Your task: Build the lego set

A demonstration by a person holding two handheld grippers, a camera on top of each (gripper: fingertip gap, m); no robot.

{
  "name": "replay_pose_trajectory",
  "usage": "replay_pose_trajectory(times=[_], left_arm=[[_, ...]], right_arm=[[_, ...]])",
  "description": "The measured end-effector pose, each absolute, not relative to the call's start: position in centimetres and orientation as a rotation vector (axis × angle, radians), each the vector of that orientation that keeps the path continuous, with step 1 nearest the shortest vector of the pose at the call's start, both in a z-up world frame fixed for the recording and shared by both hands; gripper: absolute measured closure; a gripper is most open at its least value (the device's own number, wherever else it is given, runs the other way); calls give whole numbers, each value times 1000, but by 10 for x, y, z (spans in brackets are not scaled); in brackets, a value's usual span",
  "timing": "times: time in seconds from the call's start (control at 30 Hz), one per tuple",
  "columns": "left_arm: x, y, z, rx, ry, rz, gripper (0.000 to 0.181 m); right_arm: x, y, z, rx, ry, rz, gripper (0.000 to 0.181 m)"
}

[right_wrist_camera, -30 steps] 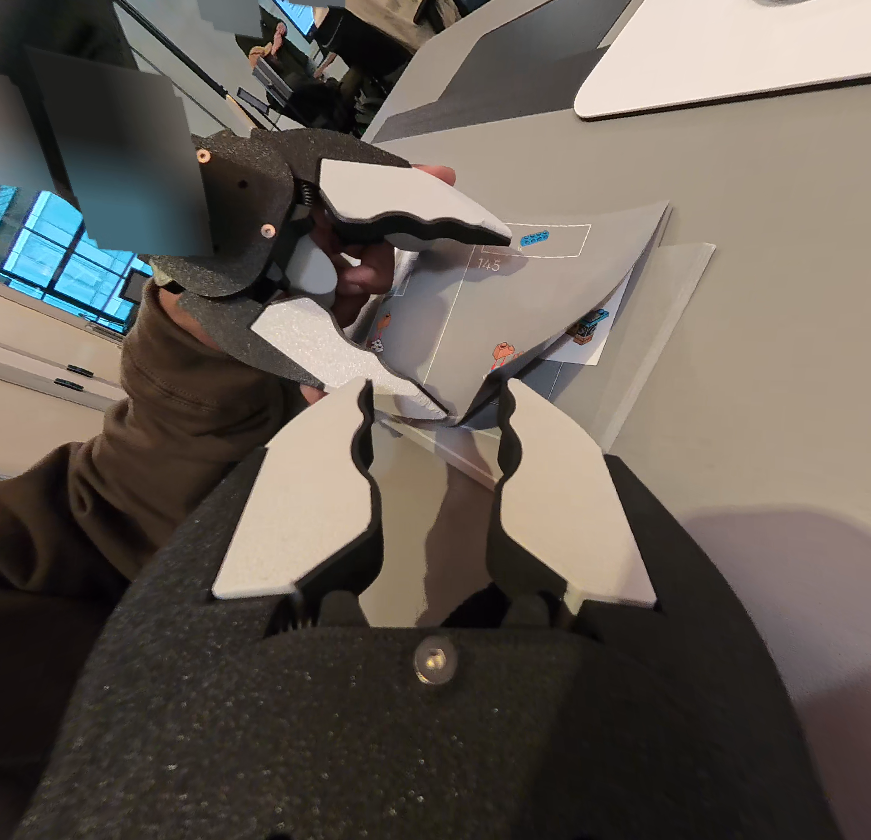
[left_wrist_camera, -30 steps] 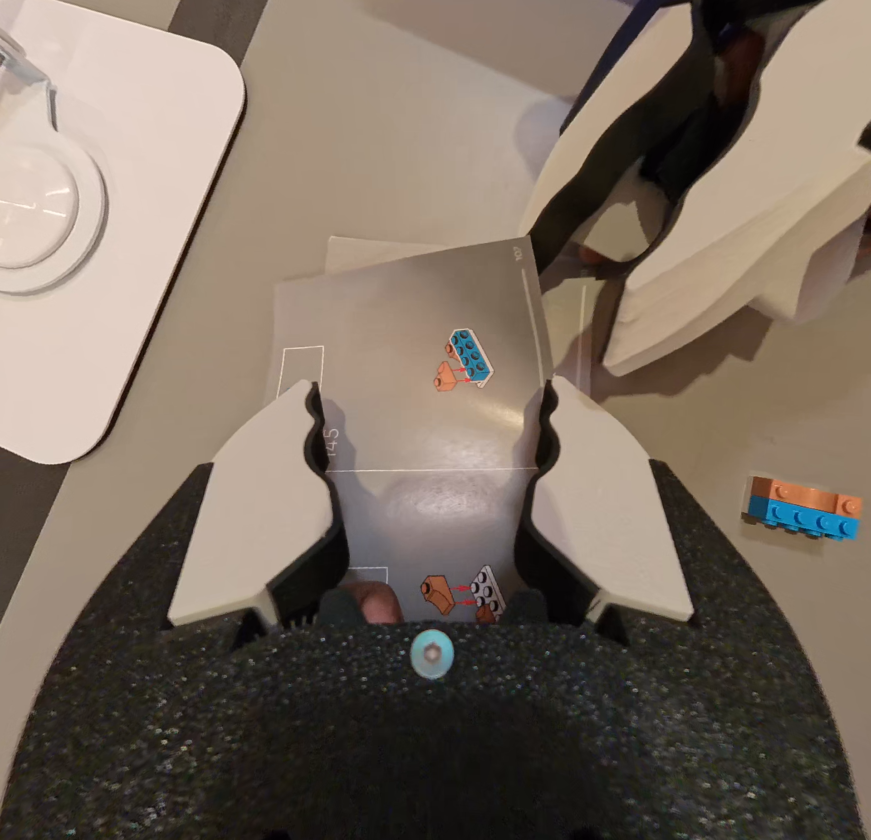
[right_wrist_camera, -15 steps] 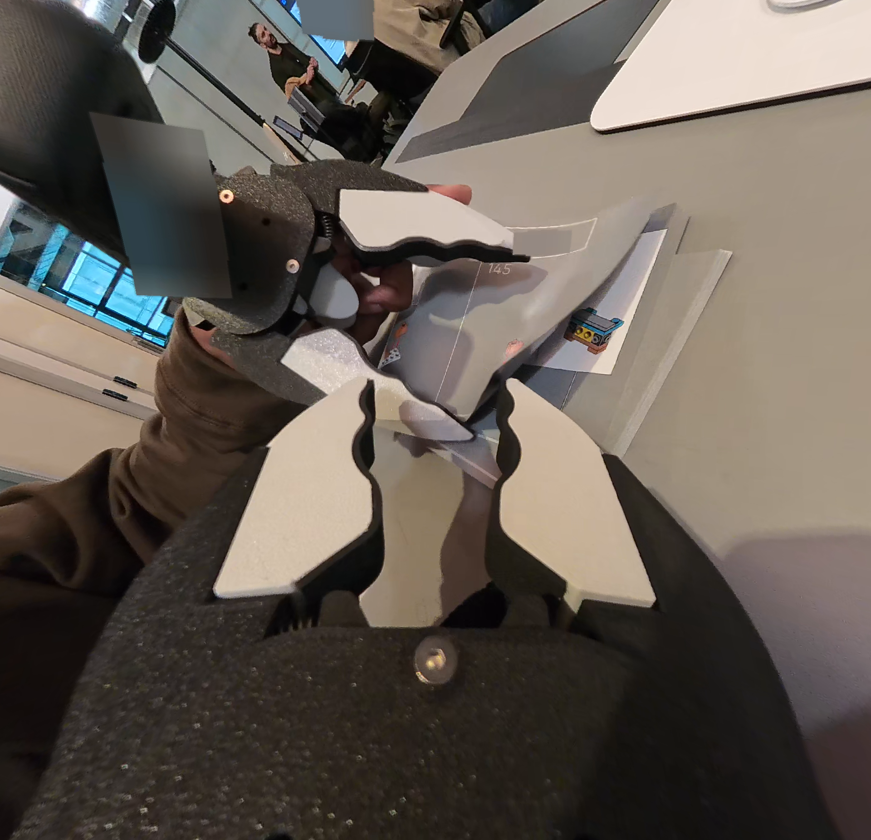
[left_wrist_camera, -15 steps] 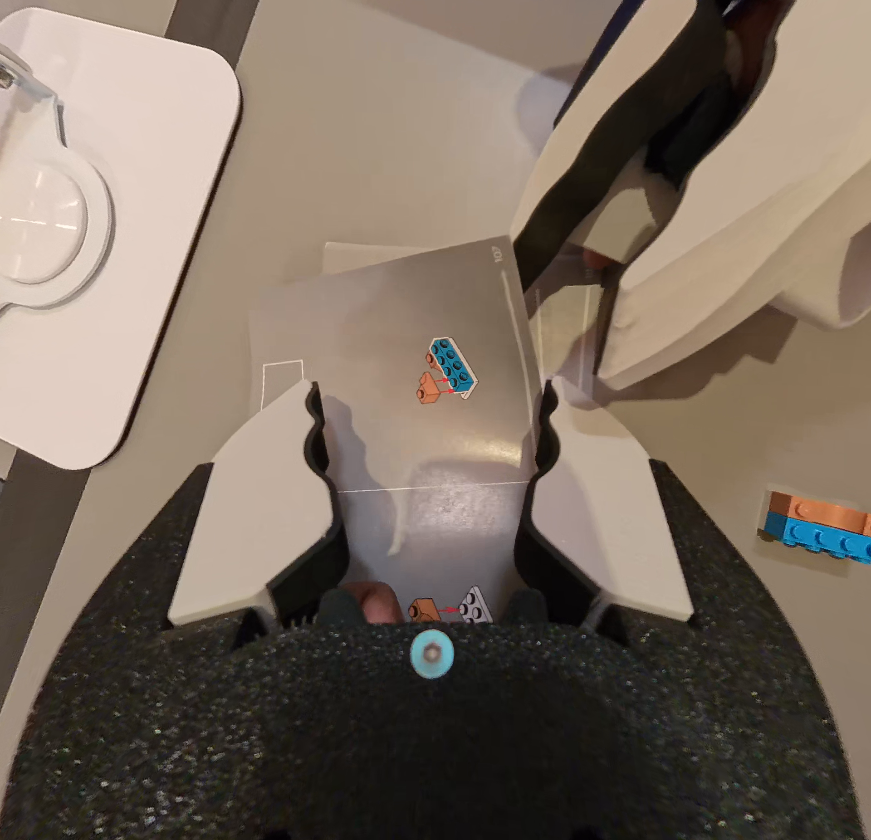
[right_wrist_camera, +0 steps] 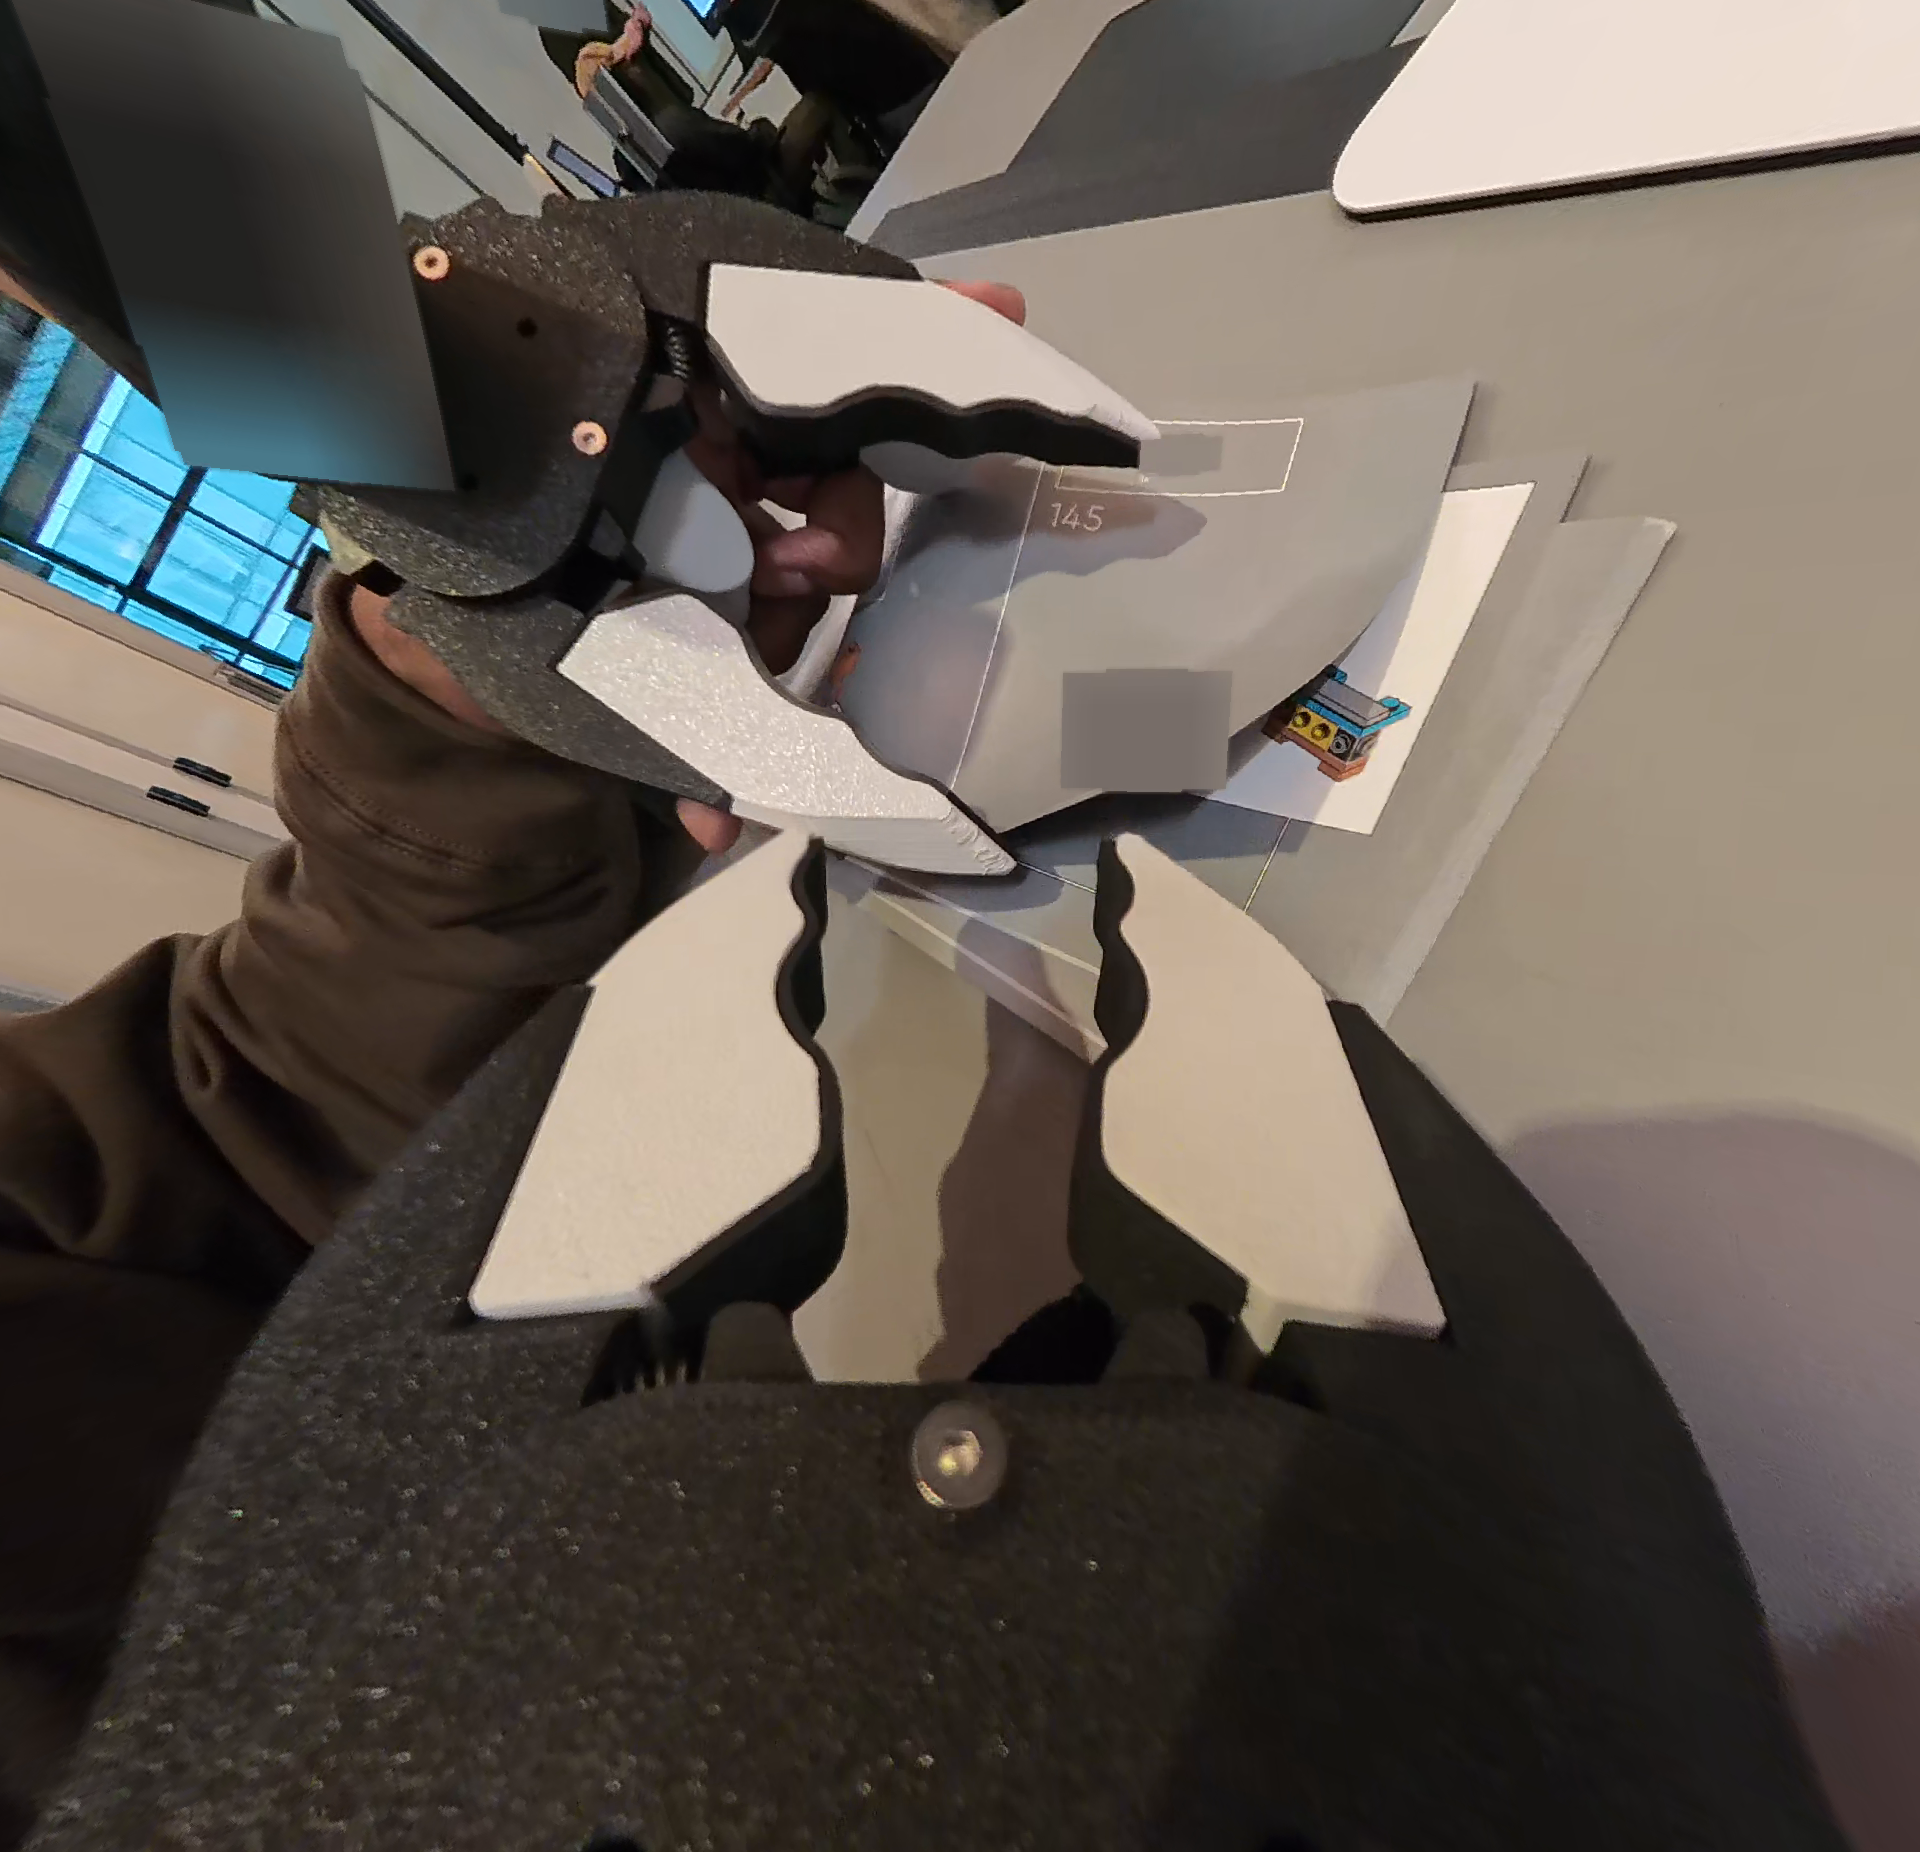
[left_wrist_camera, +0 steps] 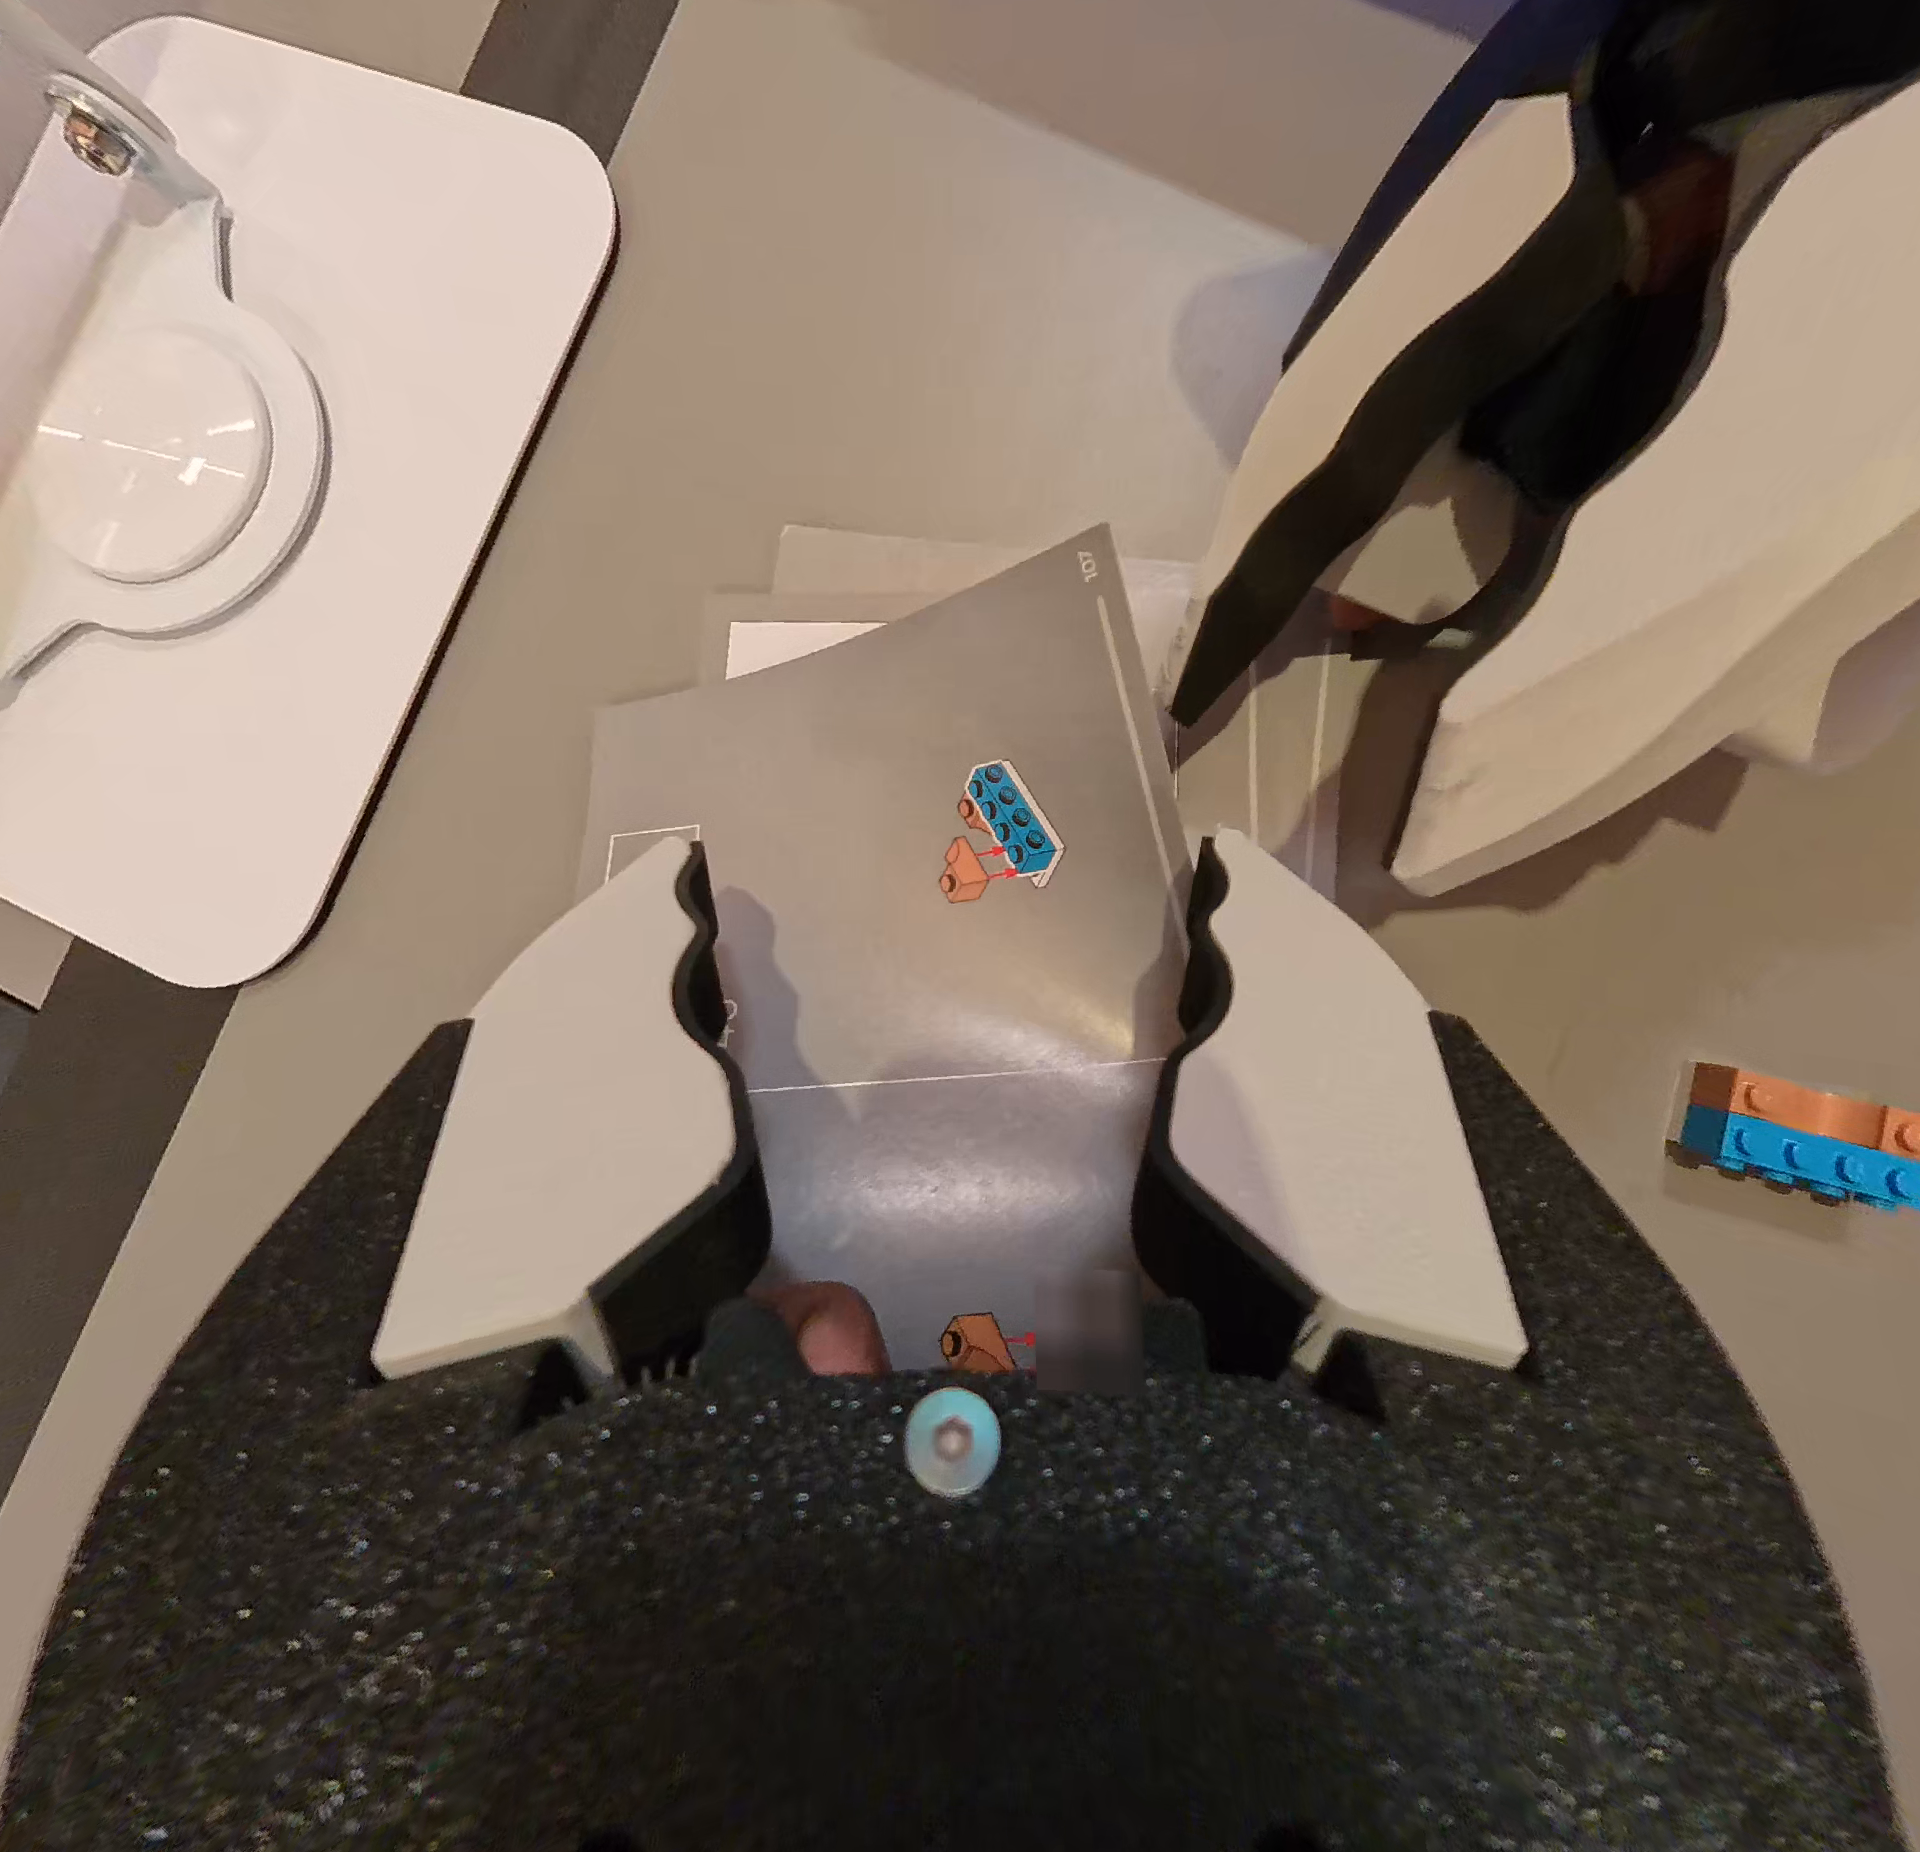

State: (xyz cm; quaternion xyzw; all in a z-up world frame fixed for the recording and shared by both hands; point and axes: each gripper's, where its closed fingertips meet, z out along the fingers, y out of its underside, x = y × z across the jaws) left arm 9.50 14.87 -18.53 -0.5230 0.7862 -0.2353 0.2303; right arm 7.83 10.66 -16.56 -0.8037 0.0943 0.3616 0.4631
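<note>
A lifted page of the instruction booklet point(left_wrist_camera: 935, 971) curls between the wide-spread left tool point(left_wrist_camera: 951, 852); the right tool point(right_wrist_camera: 956, 852), gaping empty, hovers beside it (orange-and-blue brick assembly point(left_wrist_camera: 1803, 1142) lies apart on the desk point(left_wrist_camera: 935, 296)).

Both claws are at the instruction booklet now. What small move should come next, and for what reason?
Probably lay the raised grey page flat with the open left claw. It curls above the booklet's lower pages, and the open right claw grips nothing. The orange-and-blue brick assembly lies untouched.
</note>
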Motion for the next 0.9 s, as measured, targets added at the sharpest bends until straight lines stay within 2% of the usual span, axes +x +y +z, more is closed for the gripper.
replay_pose_trajectory(times=[0.9], left_arm=[[87, 156, -171, -1433, 2146, -705, 93]], right_arm=[[80, 124, -153, -1880, 235, 948, 132]])
